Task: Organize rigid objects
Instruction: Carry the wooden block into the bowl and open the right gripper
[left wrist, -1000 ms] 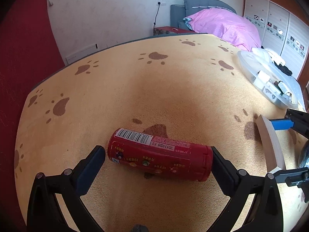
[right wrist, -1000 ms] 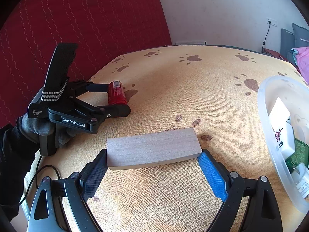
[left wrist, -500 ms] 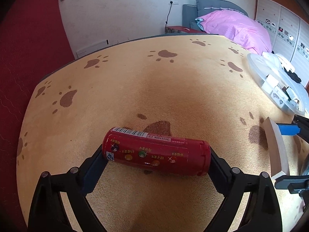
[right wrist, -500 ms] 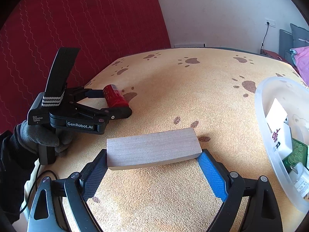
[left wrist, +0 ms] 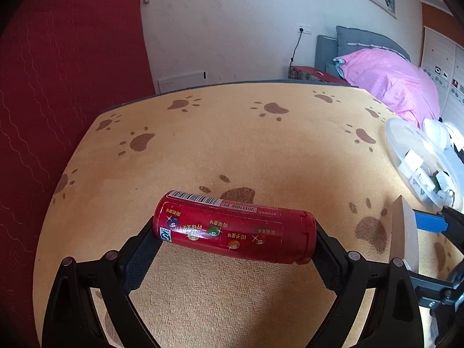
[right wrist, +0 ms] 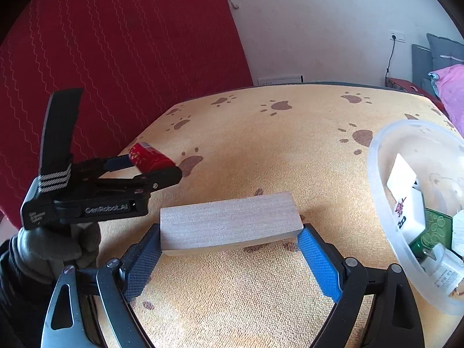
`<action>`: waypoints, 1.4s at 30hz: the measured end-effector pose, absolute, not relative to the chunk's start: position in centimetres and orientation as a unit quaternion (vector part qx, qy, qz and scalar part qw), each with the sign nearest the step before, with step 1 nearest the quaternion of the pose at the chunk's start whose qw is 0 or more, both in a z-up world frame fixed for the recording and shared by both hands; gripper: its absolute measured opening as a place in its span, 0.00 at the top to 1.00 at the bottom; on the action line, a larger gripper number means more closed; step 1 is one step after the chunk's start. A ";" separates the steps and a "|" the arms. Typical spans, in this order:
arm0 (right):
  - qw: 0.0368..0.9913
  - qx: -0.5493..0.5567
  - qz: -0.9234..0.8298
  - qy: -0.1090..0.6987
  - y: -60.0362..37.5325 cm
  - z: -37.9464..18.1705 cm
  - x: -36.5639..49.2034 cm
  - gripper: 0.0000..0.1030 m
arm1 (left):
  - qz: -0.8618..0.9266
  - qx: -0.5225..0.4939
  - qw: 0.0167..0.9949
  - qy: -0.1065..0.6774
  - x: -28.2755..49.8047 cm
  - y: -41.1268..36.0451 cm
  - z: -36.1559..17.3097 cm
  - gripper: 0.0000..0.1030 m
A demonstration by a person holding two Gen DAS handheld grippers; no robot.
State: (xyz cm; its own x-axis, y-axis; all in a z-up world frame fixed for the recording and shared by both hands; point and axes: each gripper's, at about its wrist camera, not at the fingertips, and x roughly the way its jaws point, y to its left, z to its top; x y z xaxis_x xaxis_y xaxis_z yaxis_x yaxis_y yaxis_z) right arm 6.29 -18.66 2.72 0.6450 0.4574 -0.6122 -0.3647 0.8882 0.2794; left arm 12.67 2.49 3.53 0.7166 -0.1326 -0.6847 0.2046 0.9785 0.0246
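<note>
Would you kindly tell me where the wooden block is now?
The wooden block is clamped in the right gripper, just left of the clear plastic bin.

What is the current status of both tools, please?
Left tool shut on red can. Right tool shut on wooden block. Clear bin rightward, path open.

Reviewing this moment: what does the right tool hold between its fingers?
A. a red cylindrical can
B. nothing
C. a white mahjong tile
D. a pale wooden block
D: in the right wrist view the right tool grips a pale wooden block by its two ends, while the red can sits in the left tool.
</note>
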 end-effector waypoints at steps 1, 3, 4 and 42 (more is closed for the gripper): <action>0.906 0.069 0.225 0.352 -18.9 2.9 6.3 0.08 | -0.085 0.048 0.928 0.359 12.3 2.3 3.8 0.08; 0.909 0.076 0.221 0.346 -19.3 3.3 6.4 0.08 | -0.076 0.046 0.933 0.349 11.6 2.0 4.3 0.08; 0.911 0.078 0.217 0.342 -19.5 3.5 6.3 0.08 | -0.071 0.044 0.935 0.345 11.3 1.9 4.4 0.08; 0.946 0.146 -0.043 0.287 -31.9 5.9 7.9 0.08 | -0.078 0.037 0.937 0.339 8.0 -5.3 4.8 0.08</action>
State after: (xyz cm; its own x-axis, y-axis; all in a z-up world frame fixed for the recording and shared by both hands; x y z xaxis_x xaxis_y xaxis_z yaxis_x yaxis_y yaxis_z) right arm 7.95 -31.89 5.87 0.8316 0.0031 -0.5553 0.1650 0.9534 0.2524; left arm 8.05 -5.33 4.77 0.7582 -0.1213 -0.6407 0.1717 0.9850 0.0168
